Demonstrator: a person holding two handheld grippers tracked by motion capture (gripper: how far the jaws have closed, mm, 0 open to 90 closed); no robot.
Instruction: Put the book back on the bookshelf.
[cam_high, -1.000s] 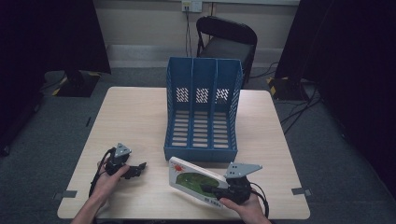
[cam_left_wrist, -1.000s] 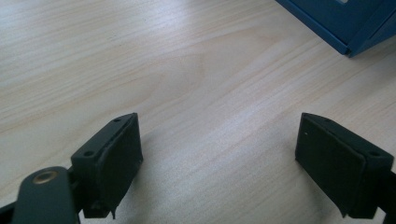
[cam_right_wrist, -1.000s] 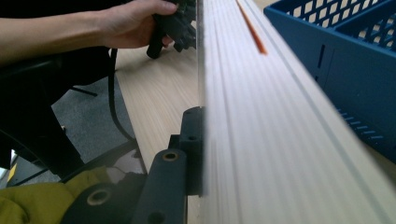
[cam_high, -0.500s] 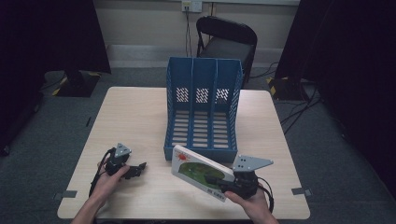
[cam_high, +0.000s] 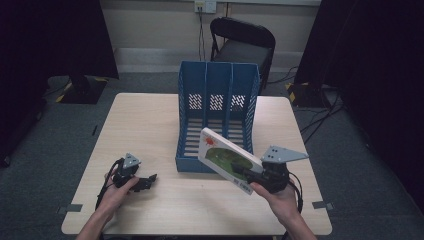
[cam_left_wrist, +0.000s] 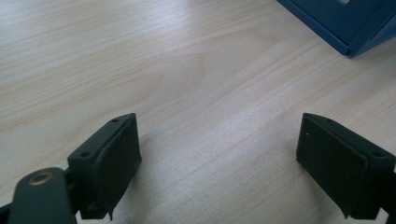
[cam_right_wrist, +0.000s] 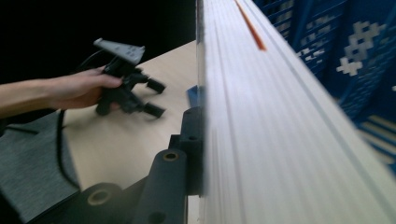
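Right gripper (cam_high: 242, 173): clamped on the thin white picture book (cam_high: 225, 157), held tilted before the blue plastic three-slot file rack (cam_high: 218, 117).
Left gripper (cam_high: 150, 180): jaws spread wide, nothing held, near the desk's (cam_high: 150, 120) front left corner.

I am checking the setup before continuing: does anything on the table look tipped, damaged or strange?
Nothing stands out. The blue file holder stands upright on the table. The right tongs hold a book tilted in the air; the left tongs rest open on the wood.
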